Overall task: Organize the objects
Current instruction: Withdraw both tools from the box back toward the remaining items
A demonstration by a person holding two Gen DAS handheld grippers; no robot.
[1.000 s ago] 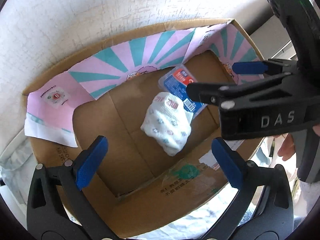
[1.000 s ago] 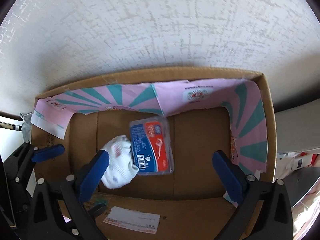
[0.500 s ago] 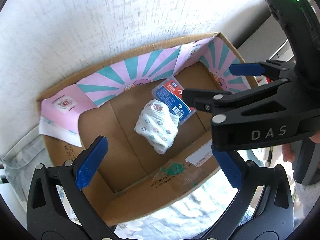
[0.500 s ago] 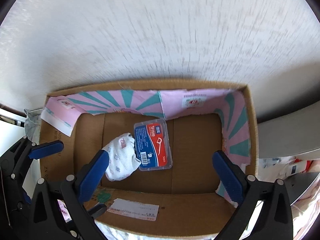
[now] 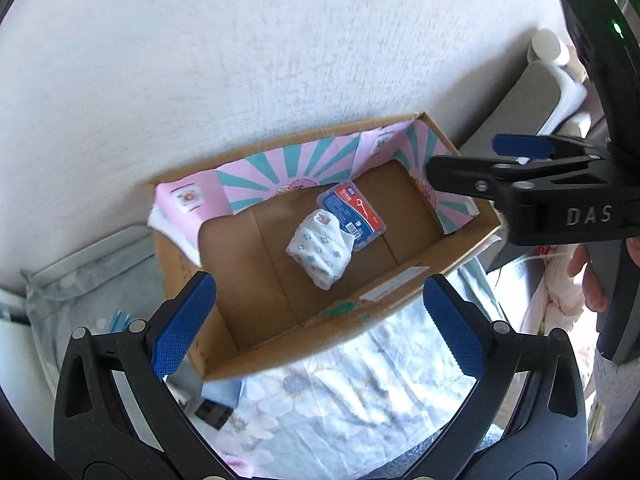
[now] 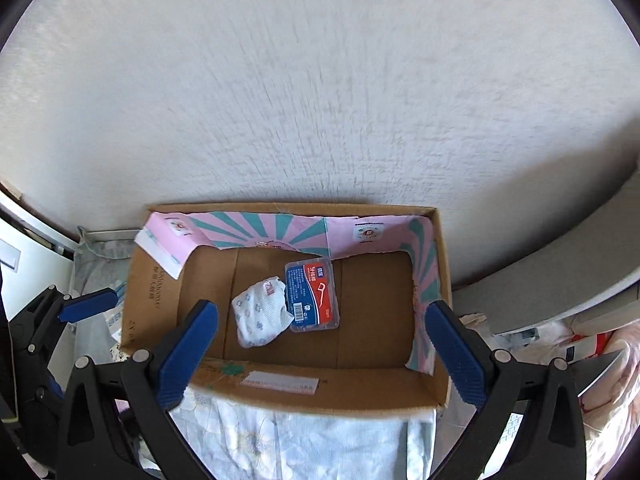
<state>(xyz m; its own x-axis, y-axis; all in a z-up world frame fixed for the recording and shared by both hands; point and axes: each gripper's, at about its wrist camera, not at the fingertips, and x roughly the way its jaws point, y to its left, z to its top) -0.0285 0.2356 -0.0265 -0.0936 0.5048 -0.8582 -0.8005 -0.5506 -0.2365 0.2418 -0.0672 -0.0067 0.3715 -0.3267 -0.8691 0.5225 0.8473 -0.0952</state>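
Note:
An open cardboard box [image 5: 404, 292] [image 6: 280, 384] with a pink and teal lining stands against a white wall. Inside lie a rolled white patterned cloth [image 5: 320, 246] [image 6: 260, 316] and a clear pack with a blue and red label [image 5: 352, 216] [image 6: 312, 296], touching each other. My left gripper [image 5: 316, 320] is open and empty, above the box's near side. My right gripper [image 6: 320, 348] is open and empty, also above the near wall. The right gripper shows from the side in the left wrist view [image 5: 520, 168].
The box sits on a floral sheet [image 5: 340, 392] [image 6: 300, 436]. A grey headboard or cushion [image 5: 516, 108] lies to the right of the box. Pink and white items [image 6: 592, 356] lie at the right. A dark object [image 5: 212, 412] lies by the box's left corner.
Both grippers have pulled back and up from the box, so it looks smaller and farther. The cloth and pack lie as before. Both grippers stay open.

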